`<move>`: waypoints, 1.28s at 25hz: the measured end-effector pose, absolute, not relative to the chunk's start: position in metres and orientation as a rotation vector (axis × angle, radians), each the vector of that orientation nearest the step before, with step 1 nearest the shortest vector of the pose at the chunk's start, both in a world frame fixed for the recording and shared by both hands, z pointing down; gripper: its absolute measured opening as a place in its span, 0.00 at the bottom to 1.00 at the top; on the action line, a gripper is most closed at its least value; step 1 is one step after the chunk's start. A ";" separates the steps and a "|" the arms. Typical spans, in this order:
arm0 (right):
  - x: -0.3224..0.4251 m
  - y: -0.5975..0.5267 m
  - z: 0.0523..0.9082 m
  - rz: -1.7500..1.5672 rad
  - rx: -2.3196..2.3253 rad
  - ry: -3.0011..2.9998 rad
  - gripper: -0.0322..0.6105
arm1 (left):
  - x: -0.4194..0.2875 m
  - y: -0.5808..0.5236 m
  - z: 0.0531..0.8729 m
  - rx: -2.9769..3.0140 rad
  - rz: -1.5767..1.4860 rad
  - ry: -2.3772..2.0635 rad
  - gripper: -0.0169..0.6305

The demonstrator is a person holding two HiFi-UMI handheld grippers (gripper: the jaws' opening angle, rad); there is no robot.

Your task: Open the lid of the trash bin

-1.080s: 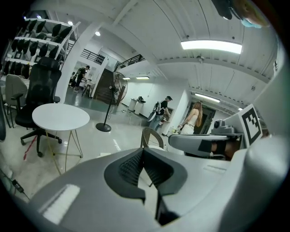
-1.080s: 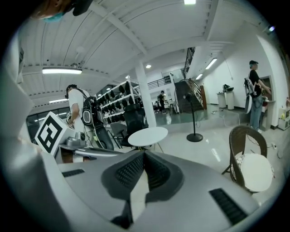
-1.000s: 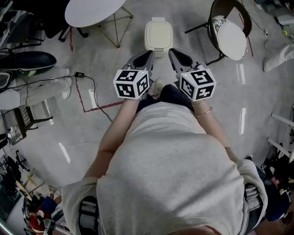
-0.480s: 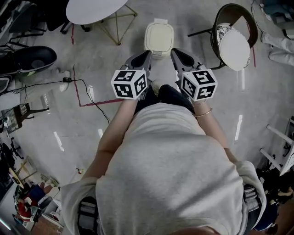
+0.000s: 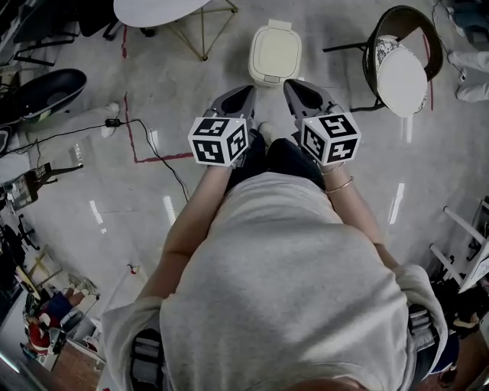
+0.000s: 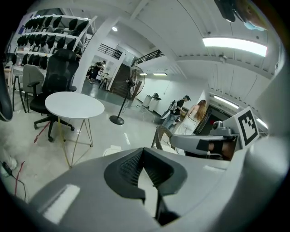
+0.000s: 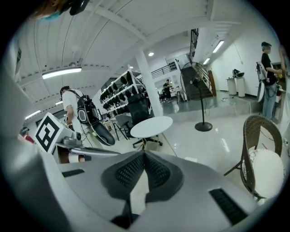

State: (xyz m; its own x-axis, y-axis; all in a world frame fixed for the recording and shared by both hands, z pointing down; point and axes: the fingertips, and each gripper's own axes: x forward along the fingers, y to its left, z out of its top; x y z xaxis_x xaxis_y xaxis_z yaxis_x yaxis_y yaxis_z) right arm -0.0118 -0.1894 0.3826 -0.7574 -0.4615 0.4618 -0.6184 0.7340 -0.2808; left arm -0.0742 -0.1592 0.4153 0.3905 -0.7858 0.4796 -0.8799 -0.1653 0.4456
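trash bin (image 5: 274, 53) lies ahead of left tool (image 5: 246, 92) and right tool (image 5: 293, 85).

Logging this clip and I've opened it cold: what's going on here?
A person stands on a polished floor holding a hand-held gripper in each hand, both aimed at a cream trash bin on the floor ahead. The bin is closed, so opening it has not begun. The left hand-held gripper and the right hand-held gripper are both shut on nothing and held clear of the bin. In the head view, a round white table stands left of the bin and a wicker chair right of it.
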 end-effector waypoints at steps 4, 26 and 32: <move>-0.018 -0.187 0.394 0.597 0.808 -2.526 0.06 | -0.080 -0.159 0.424 1.962 0.174 -1.389 0.04; -0.021 -0.188 0.535 0.748 0.748 -2.326 0.06 | -0.068 -0.174 0.562 1.867 0.227 -1.188 0.04; 0.000 -0.190 0.596 0.823 0.814 -2.244 0.06 | -0.058 -0.174 0.615 1.822 0.232 -1.172 0.04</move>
State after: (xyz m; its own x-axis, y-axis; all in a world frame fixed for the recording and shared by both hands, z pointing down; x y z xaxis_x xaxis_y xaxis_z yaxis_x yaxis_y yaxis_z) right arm 0.0003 -0.1898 0.5959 -0.6268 -0.3317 0.7051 -0.7088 0.6186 -0.3391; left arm -0.0581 -0.1736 0.6147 0.5273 -0.6194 0.5816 -0.7942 -0.1161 0.5964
